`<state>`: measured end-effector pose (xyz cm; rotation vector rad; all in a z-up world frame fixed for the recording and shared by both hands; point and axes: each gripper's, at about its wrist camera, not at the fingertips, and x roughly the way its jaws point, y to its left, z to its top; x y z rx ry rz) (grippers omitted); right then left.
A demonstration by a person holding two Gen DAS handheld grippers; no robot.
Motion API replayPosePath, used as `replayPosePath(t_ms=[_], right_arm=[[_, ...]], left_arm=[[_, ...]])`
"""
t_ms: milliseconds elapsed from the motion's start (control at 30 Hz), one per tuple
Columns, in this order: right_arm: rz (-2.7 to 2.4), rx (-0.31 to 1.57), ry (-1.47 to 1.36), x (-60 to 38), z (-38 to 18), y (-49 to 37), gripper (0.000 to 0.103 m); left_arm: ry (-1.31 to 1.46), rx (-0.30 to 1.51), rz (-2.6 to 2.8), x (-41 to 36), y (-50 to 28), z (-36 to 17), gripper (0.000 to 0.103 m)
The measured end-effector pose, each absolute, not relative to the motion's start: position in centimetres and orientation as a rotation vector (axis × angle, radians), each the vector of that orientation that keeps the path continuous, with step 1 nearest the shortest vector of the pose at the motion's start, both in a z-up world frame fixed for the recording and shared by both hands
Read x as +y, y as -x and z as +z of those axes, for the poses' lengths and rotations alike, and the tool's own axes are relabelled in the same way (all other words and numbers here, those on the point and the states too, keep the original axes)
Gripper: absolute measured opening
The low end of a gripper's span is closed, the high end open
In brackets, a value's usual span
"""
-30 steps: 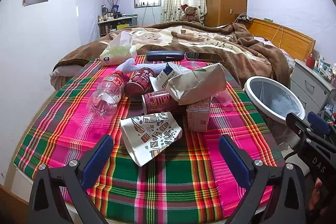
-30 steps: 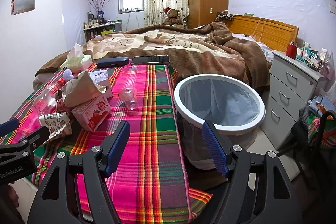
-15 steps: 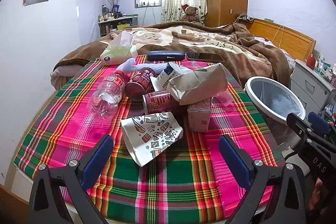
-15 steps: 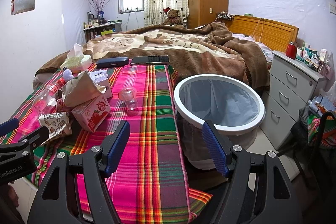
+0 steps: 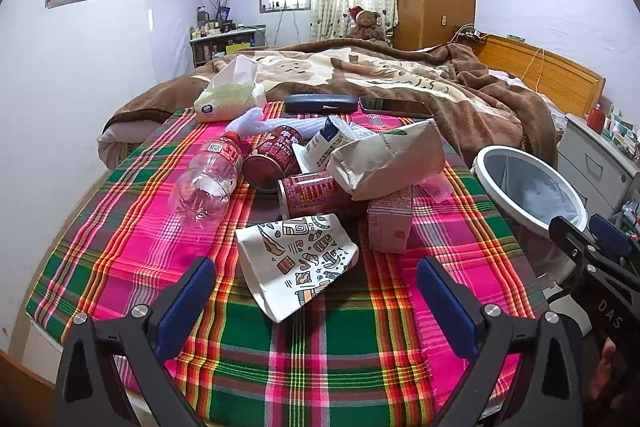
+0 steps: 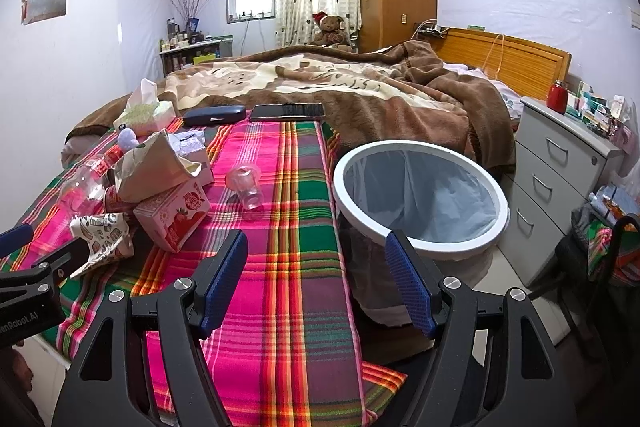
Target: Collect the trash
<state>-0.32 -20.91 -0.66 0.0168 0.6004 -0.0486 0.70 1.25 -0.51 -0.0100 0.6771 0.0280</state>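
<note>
Trash lies in a pile on the plaid tablecloth [image 5: 320, 355]: a printed paper cup [image 5: 296, 263], a clear plastic bottle [image 5: 208, 183], two red cans [image 5: 312, 193], a brown paper bag [image 5: 388, 163] and a pink carton [image 5: 390, 223]. A small clear cup [image 6: 246, 185] lies apart. A white-rimmed bin [image 6: 420, 195] stands right of the table. My left gripper [image 5: 316, 285] is open and empty just before the paper cup. My right gripper [image 6: 316, 275] is open and empty over the table's right edge, near the bin.
A tissue pack [image 5: 230, 99], a dark glasses case [image 5: 320, 103] and a phone [image 5: 394, 107] lie at the table's far edge against the bed [image 5: 400, 75]. A grey drawer unit [image 6: 560, 179] stands right of the bin.
</note>
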Motion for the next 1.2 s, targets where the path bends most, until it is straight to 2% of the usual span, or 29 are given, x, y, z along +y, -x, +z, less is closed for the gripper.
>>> replayPosePath(t_ms=[267, 433, 500, 1033, 1100, 1200], right_arm=[[0.010, 0.570, -0.001, -21.0, -1.1, -1.9, 0.073], [0.108, 0.620, 0.000, -21.2, -2.1, -6.2, 0.073], [0.136, 0.661, 0.006, -21.2, -2.7, -7.9, 0.073], [0.287, 0.813, 0.018, -19.3, -4.5, -12.9, 0.072], [0.302, 0.821, 0.024, -19.1, -4.6, -13.2, 0.071], [0.321, 0.835, 0.046, -18.6, -4.7, -13.6, 0.061]], left_arm=[[0.005, 0.709, -0.002, 2.3, -2.2, -1.3, 0.102], [-0.010, 0.738, -0.015, 4.2, -3.7, -2.5, 0.102], [0.009, 0.758, -0.009, 5.2, -4.3, -2.8, 0.096], [0.057, 0.807, -0.103, 8.0, -8.1, -4.3, 0.096], [0.060, 0.825, -0.125, 7.9, -8.7, -4.7, 0.096], [0.053, 0.834, -0.154, 7.7, -9.3, -5.0, 0.096]])
